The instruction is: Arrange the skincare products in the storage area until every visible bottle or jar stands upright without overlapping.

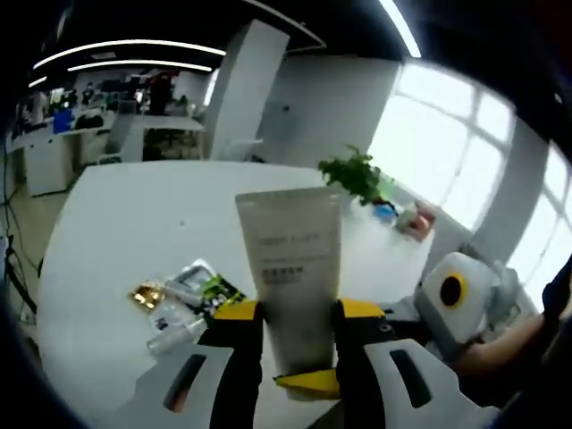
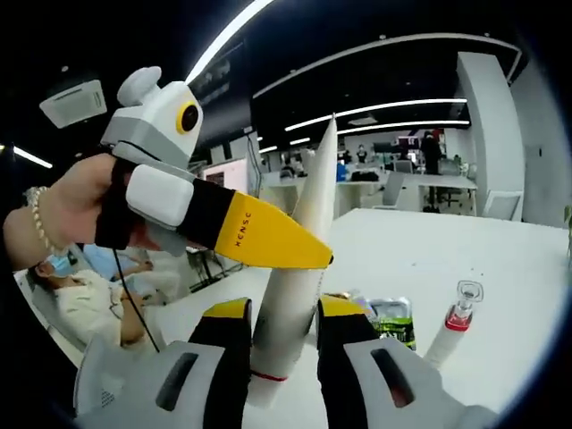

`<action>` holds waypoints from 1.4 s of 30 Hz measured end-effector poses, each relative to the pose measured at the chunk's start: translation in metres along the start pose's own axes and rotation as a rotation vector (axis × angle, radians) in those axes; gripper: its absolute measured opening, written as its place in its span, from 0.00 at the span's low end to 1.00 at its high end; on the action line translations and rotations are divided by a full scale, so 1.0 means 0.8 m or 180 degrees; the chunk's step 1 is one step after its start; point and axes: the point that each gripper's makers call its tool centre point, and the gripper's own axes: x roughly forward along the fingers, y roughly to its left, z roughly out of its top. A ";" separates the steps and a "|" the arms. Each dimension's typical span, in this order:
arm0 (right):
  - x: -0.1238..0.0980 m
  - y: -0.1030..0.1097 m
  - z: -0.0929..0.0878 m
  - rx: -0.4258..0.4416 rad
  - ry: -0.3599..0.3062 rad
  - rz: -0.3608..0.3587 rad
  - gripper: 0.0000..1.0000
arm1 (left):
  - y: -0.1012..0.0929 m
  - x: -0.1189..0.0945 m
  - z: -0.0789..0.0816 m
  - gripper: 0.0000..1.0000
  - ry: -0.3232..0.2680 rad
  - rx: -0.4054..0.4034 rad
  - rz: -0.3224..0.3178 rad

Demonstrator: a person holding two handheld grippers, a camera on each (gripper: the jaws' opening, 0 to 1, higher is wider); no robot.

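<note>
The left gripper (image 1: 299,313) is clamped on a pale cream tube (image 1: 293,268), its yellow-tipped jaws pressing both flat sides – the tube stands upright above the white table (image 1: 116,223), crimped end up. In the right gripper view the right gripper (image 2: 284,317) squeezes the same tube (image 2: 299,259) lower down near its cap, seen edge-on as a thin spike, while the left gripper (image 2: 317,261) reaches in from the left, held by a hand (image 2: 76,210) wearing a bead bracelet. On the table to the left of the tube lies a small heap of sachets (image 1: 183,299) and little bottles, overlapping. A small vial with a red collar (image 2: 454,329) sits to the right of a green packet (image 2: 391,323). Beyond the heap the tabletop runs bare to its far edge – a potted plant (image 1: 353,172) stands at the far right.
</note>
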 end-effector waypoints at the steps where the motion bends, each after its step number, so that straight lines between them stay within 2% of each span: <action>1: 0.000 -0.001 0.002 0.0064 -0.0021 -0.0025 0.28 | -0.001 0.000 0.000 0.32 -0.0013 -0.0008 0.0017; 6: 0.000 -0.002 0.005 0.0260 -0.0061 -0.0038 0.23 | -0.004 -0.006 0.002 0.32 -0.0036 -0.0028 0.0071; 7: -0.002 -0.002 0.008 0.0375 -0.0088 0.0003 0.21 | -0.005 -0.008 0.003 0.33 -0.0045 -0.0026 0.0075; 10: -0.006 -0.001 0.015 0.0352 -0.0139 0.0086 0.19 | -0.007 -0.015 0.010 0.34 -0.0145 -0.0080 0.0068; 12: -0.008 0.003 0.020 0.0514 -0.0182 0.0202 0.18 | -0.009 -0.017 0.013 0.34 -0.0190 -0.0082 0.0065; 15: -0.009 0.001 0.022 0.0520 -0.0213 0.0231 0.17 | -0.012 -0.018 0.017 0.35 -0.0230 -0.0075 0.0030; 19: -0.014 0.004 0.030 0.0791 -0.0340 0.0386 0.16 | -0.019 -0.023 0.025 0.34 -0.0307 -0.0136 -0.0102; 21: -0.018 0.007 0.037 0.0924 -0.0450 0.0530 0.16 | -0.026 -0.028 0.034 0.33 -0.0405 -0.0197 -0.0261; 23: -0.025 0.013 0.047 0.1142 -0.0578 0.0806 0.16 | -0.034 -0.034 0.041 0.32 -0.0476 -0.0055 -0.0427; 25: -0.036 0.022 0.059 0.1273 -0.0727 0.1176 0.17 | -0.043 -0.040 0.046 0.31 -0.0519 0.0057 -0.0599; 26: -0.043 0.029 0.063 0.1339 -0.0748 0.1377 0.17 | -0.053 -0.044 0.047 0.31 -0.0505 0.0093 -0.0775; 28: -0.056 0.045 0.070 0.1278 -0.0793 0.1733 0.17 | -0.064 -0.050 0.056 0.34 -0.0588 0.0170 -0.0931; 29: -0.061 0.051 0.073 0.1249 -0.0804 0.1858 0.17 | -0.070 -0.053 0.057 0.35 -0.0573 0.0193 -0.1008; 30: -0.068 0.062 0.078 0.1240 -0.0814 0.2019 0.17 | -0.081 -0.058 0.056 0.34 -0.0530 0.0276 -0.1168; 32: -0.078 0.069 0.088 0.1359 -0.0864 0.2240 0.17 | -0.099 -0.067 0.064 0.33 -0.0623 0.0432 -0.1355; 34: -0.089 0.078 0.096 0.1361 -0.0891 0.2468 0.17 | -0.116 -0.076 0.065 0.30 -0.0629 0.0479 -0.1561; 35: -0.093 0.082 0.099 0.1387 -0.0888 0.2587 0.17 | -0.119 -0.077 0.065 0.29 -0.0623 0.0476 -0.1600; 37: -0.098 0.086 0.103 0.1372 -0.0900 0.2711 0.17 | -0.131 -0.083 0.067 0.24 -0.0621 0.0526 -0.1726; 38: -0.100 0.087 0.104 0.1377 -0.0888 0.2766 0.17 | -0.135 -0.084 0.066 0.24 -0.0556 0.0471 -0.1731; 42: -0.104 0.088 0.110 0.1306 -0.0964 0.2804 0.18 | -0.143 -0.086 0.069 0.20 -0.0544 0.0460 -0.1730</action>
